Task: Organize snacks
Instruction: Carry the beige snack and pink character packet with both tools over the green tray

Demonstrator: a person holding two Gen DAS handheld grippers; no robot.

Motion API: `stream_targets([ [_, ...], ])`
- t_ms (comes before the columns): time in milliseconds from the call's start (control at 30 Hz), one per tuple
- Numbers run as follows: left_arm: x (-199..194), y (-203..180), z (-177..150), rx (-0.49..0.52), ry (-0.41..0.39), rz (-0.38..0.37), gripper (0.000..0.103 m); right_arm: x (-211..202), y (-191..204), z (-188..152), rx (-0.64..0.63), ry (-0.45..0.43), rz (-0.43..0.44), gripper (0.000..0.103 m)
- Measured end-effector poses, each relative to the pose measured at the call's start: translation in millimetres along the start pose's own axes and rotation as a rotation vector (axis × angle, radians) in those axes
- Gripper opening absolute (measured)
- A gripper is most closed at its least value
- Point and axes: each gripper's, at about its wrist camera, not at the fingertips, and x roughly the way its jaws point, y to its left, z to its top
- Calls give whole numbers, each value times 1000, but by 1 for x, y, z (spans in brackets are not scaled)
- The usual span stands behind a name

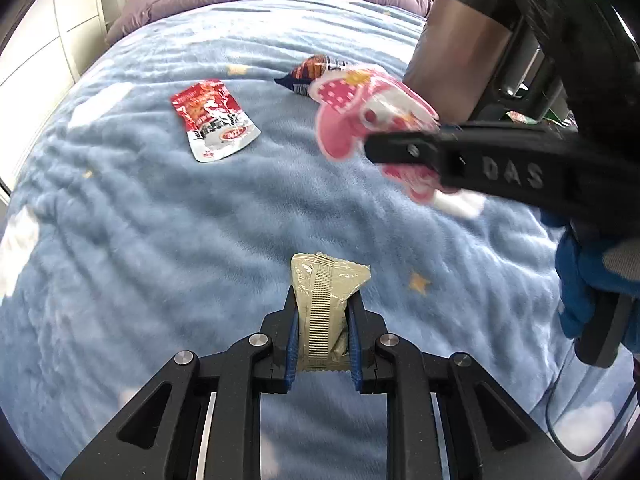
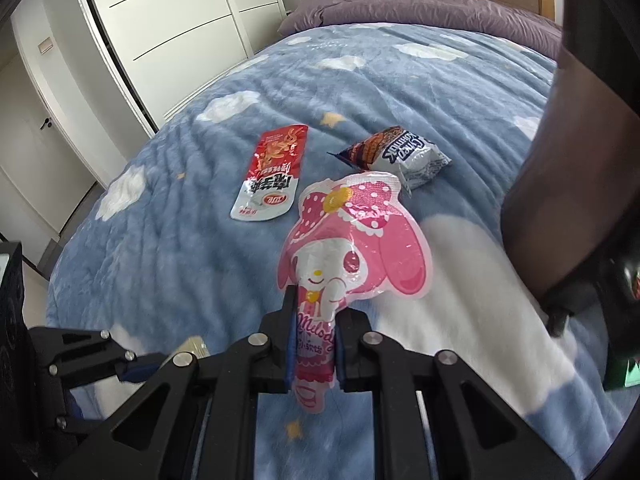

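Two grippers, both loaded. Left gripper (image 1: 322, 334): jaws clamped on a pale beige foil snack sachet with a ribbed centre seam (image 1: 326, 300), held clear above the blue fleece blanket with white clouds and yellow stars (image 1: 160, 240). Right gripper (image 2: 314, 344): jaws clamped on the lower end of a pink, rabbit-shaped glossy candy packet with a polka-dot bow (image 2: 352, 248), also lifted off the bed. Beyond the jaws, lying flat on the blanket: a red and white flat foil pouch (image 2: 272, 174); just right of it, apart, a puffy dark blue and white cookie packet (image 2: 400, 156). Farther out: purple quilt (image 2: 420, 4) at the head of the bed, white wardrobe doors (image 2: 172, 12) to the left.
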Motion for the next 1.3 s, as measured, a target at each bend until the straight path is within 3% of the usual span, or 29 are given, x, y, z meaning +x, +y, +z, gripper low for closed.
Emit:
stream_targets([
  [367, -49, -13, -17, 1, -58, 42, 17, -67, 10, -46, 21, -29, -26, 0],
  [733, -87, -60, -34, 80, -104, 54, 17, -141, -3, -94, 75, -104, -91, 0],
  [1000, -105, -113, -29, 185, -129, 52, 17, -192, -40, -126, 140, -178, -158, 0],
  [1300, -104, -194, -3, 318, -147, 12, 17, -245, -107, -154, 246, -261, -253, 0],
])
